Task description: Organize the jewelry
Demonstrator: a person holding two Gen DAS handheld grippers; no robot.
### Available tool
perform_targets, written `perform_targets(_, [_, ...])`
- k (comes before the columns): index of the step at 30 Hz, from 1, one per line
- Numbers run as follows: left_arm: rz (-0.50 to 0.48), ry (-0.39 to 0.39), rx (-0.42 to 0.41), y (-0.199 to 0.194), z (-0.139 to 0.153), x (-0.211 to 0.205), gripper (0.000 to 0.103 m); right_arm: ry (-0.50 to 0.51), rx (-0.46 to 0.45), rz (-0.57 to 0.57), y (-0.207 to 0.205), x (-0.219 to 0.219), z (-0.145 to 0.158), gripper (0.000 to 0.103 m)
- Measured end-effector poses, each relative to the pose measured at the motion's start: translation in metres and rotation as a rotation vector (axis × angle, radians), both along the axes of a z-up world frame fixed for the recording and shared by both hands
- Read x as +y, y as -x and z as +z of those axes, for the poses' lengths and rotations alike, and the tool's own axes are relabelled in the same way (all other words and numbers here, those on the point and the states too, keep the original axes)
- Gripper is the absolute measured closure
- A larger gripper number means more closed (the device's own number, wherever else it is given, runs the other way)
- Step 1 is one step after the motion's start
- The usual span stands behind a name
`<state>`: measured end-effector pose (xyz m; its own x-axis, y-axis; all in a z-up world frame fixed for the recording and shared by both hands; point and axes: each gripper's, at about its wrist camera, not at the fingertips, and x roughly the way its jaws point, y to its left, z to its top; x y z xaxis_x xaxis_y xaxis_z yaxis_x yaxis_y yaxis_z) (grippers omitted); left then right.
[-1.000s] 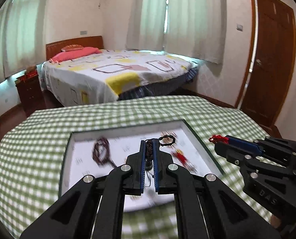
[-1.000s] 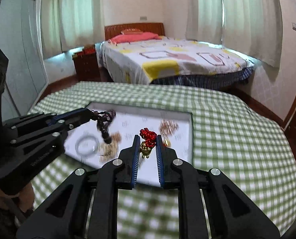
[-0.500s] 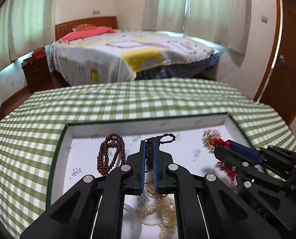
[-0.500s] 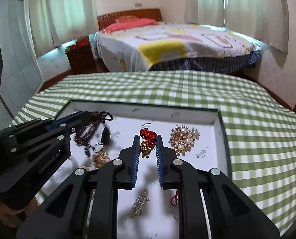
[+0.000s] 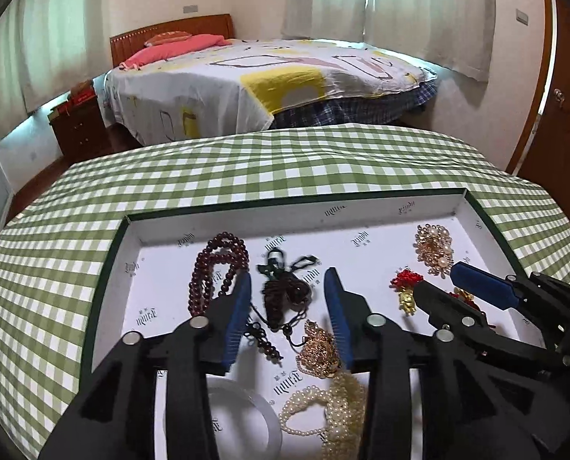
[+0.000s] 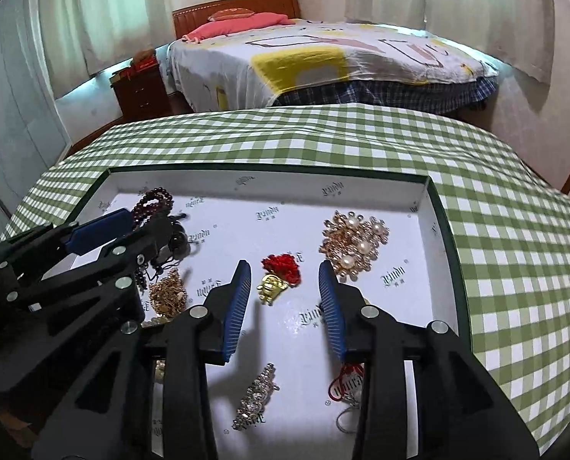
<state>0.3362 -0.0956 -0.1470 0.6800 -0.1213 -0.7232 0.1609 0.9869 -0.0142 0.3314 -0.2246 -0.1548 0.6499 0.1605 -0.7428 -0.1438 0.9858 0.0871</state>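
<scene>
Our left gripper (image 5: 287, 308) and right gripper (image 6: 285, 299) — clamped a second ago — now spread wide, dark bead pendant (image 5: 285, 295) and red-tasselled gold charm (image 6: 275, 280) dropped in the white tray (image 6: 423, 207).

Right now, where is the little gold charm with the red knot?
The gold charm with the red knot lies in the white tray, between the open right gripper fingers, left of the gold pearl brooch.

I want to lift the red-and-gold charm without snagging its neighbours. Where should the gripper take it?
Grip the gold figure across its narrow width, coming straight down with the right gripper, whose open fingers already flank it. It lies flat, apart from the pearl brooch.
</scene>
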Motion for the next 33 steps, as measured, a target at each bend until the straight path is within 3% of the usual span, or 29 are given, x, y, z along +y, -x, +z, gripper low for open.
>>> perform_targets(13, [0.042,-0.027,-0.051,0.033,0.02,0.01,0.043,0.008,-0.047,-0.033,0.032,-0.003,0.022,0.053])
perform_targets(20, [0.077,-0.013,-0.095,0.089,0.041,0.031,0.027,-0.028,-0.077,-0.066,0.089,-0.004,0.042,0.04])
perform_targets(28, [0.097,-0.022,-0.155,0.159,0.07,0.047,0.021,-0.009,-0.143,-0.068,0.153,0.005,0.074,0.025])
perform_targets(33, [0.109,-0.016,-0.17,0.189,0.085,0.057,0.02,-0.006,-0.176,-0.063,0.187,0.008,0.093,0.022])
